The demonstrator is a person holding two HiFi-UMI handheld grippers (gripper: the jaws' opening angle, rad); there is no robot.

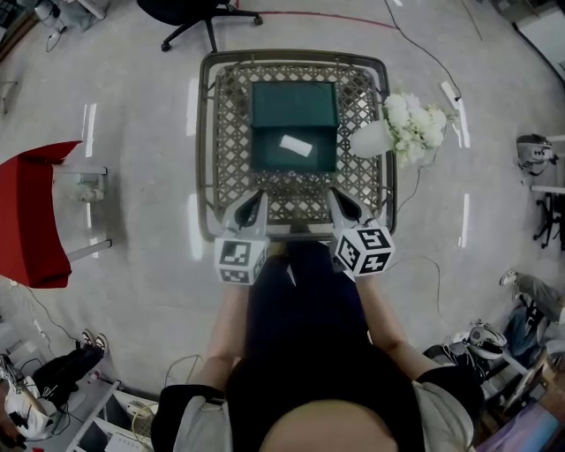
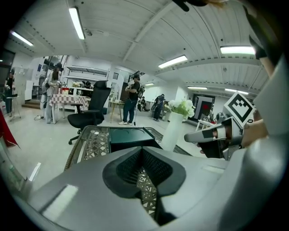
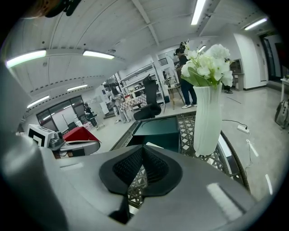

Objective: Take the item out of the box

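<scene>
A dark green box (image 1: 293, 125) stands open on a lattice-topped table (image 1: 229, 115), its lid folded back on the far side. A flat white item (image 1: 296, 146) lies inside it. Both grippers hover at the table's near edge, short of the box. My left gripper (image 1: 254, 205) is shut and holds nothing, and so is my right gripper (image 1: 341, 205). In the left gripper view the box (image 2: 128, 135) lies beyond the closed jaws of the left gripper (image 2: 143, 150). The right gripper view shows the box (image 3: 158, 128) ahead of the right gripper (image 3: 143, 149).
A white vase of white flowers (image 1: 402, 128) stands at the table's right edge, close to the box. A black office chair (image 1: 199, 18) is beyond the table, and a red cloth-covered stand (image 1: 31, 212) is to the left. Cables run across the floor. Several people stand far off.
</scene>
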